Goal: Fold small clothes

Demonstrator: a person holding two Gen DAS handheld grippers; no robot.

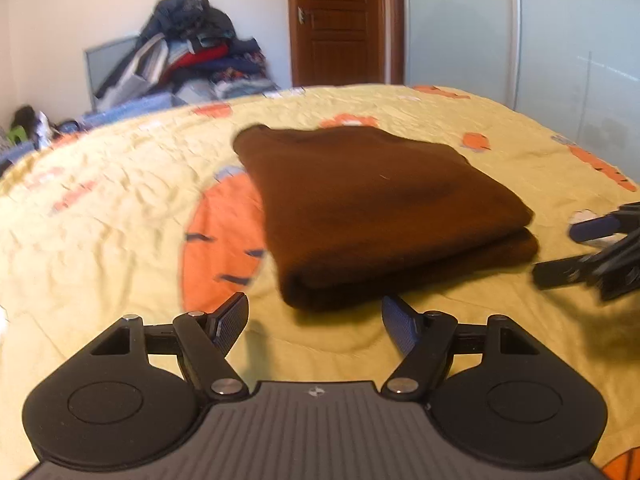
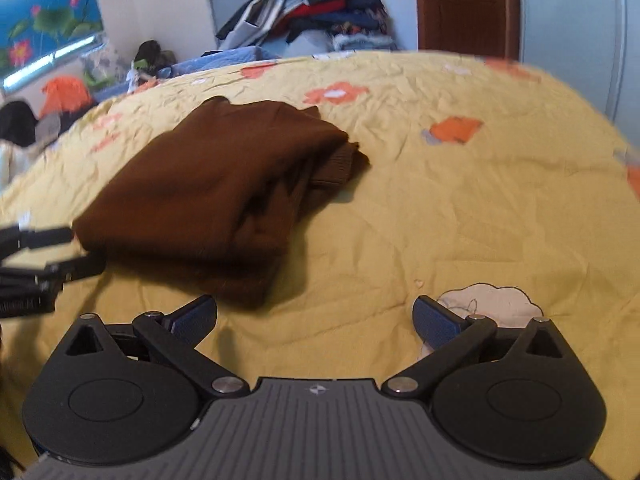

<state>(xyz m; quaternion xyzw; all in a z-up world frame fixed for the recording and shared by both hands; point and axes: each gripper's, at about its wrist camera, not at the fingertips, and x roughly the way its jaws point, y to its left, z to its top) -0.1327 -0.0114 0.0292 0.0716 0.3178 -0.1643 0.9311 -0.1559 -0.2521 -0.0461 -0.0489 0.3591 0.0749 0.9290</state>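
A dark brown knitted garment (image 1: 384, 208), folded into a thick rectangle, lies on the bed's yellow quilt with orange carrot print (image 1: 120, 200). The left gripper (image 1: 314, 326) hovers just before its near fold, fingers apart and empty. The right gripper (image 2: 314, 320), beside the garment, holds nothing, fingers spread wide.

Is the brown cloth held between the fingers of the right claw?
No, the right claw stands open over the bare yellow bedcover, and the folded brown cloth lies apart, up and left of it.
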